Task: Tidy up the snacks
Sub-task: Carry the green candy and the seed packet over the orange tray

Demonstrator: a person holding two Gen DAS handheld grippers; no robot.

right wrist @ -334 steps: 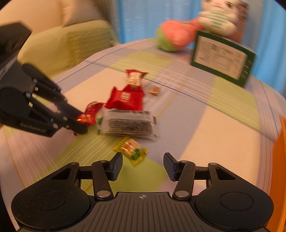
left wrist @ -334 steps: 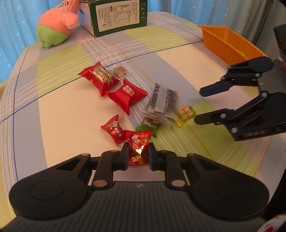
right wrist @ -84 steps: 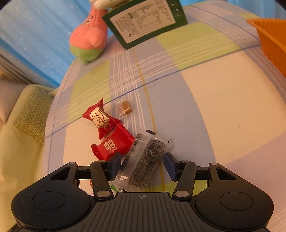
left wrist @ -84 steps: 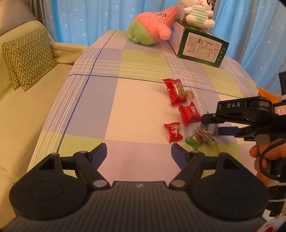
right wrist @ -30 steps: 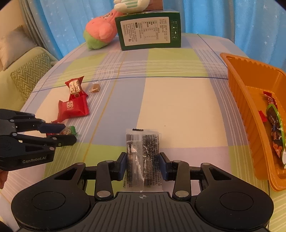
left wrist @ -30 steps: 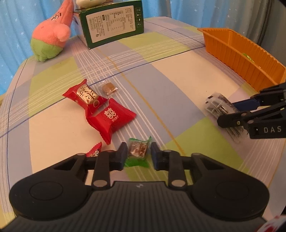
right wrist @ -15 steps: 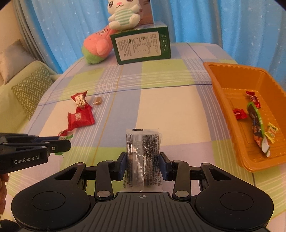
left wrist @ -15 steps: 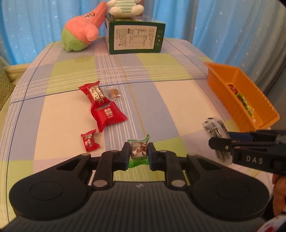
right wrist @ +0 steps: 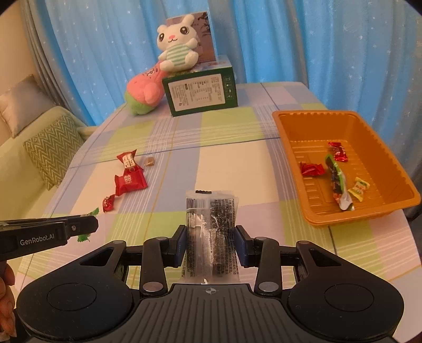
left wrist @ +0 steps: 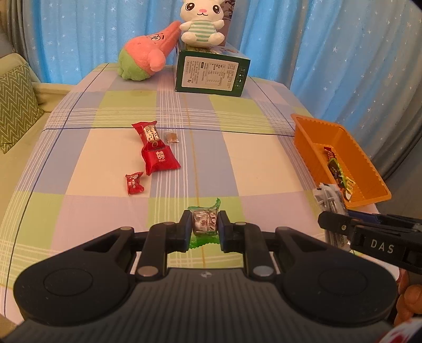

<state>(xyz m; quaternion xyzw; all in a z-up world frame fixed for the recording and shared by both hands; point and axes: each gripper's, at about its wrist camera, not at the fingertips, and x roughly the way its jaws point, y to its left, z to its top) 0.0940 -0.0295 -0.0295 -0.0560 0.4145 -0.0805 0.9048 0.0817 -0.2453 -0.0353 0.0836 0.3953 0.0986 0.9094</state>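
My left gripper (left wrist: pixel 203 224) is shut on a green-wrapped candy (left wrist: pixel 204 221) and holds it above the checked table. My right gripper (right wrist: pixel 211 238) is shut on a clear packet of black snack sticks (right wrist: pixel 211 227), also lifted; the packet also shows in the left wrist view (left wrist: pixel 331 200). An orange tray (right wrist: pixel 311 219) at the right holds several wrapped snacks. On the table lie two larger red packets (left wrist: pixel 158 158) (left wrist: pixel 149 132), a small red candy (left wrist: pixel 134 182) and a small brown candy (left wrist: pixel 171 137).
A green box (left wrist: pixel 211 72) with a white rabbit plush (left wrist: pixel 201 23) on top stands at the back of the table, beside a pink and green plush (left wrist: pixel 146 58). A sofa with a zigzag cushion (right wrist: pixel 50 147) lies left of the table. Blue curtains hang behind.
Both grippers have risen and tilted up with their snacks held. The views now take in more of the tray and the back of the table.
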